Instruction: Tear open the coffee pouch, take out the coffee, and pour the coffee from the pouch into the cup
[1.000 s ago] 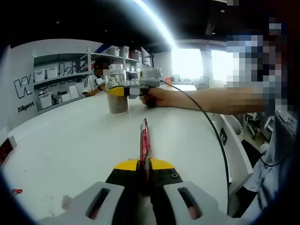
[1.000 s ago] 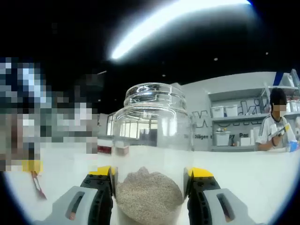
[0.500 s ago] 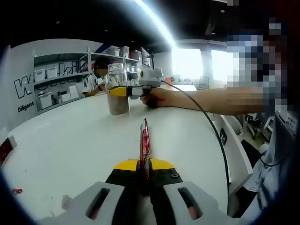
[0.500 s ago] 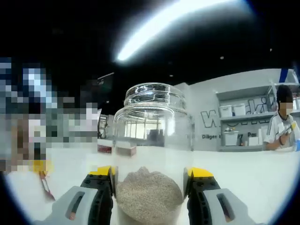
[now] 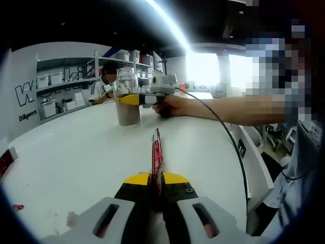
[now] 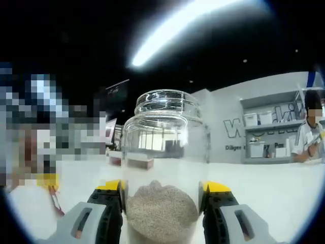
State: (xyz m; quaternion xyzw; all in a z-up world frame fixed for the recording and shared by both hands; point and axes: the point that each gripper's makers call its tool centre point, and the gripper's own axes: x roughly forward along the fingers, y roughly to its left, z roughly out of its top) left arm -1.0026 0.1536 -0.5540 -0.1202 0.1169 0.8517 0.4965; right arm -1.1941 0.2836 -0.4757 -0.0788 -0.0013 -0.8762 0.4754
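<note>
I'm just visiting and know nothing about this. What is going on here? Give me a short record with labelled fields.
Setting: white table
Left gripper: shut on red coffee pouch, held edge-on
Right gripper: shut on glass jar
Jar contents: light brown coffee powder in the bottom, no lid
Background: person seated by shelves
Stage: powder already in the jar

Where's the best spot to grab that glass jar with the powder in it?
Grip the glass jar low on its straight round body, coming in level from the side, as the right gripper does with a jaw on each flank. That part is probably safest: the shoulder narrows toward the open mouth, so jaws higher up could slip.
</note>
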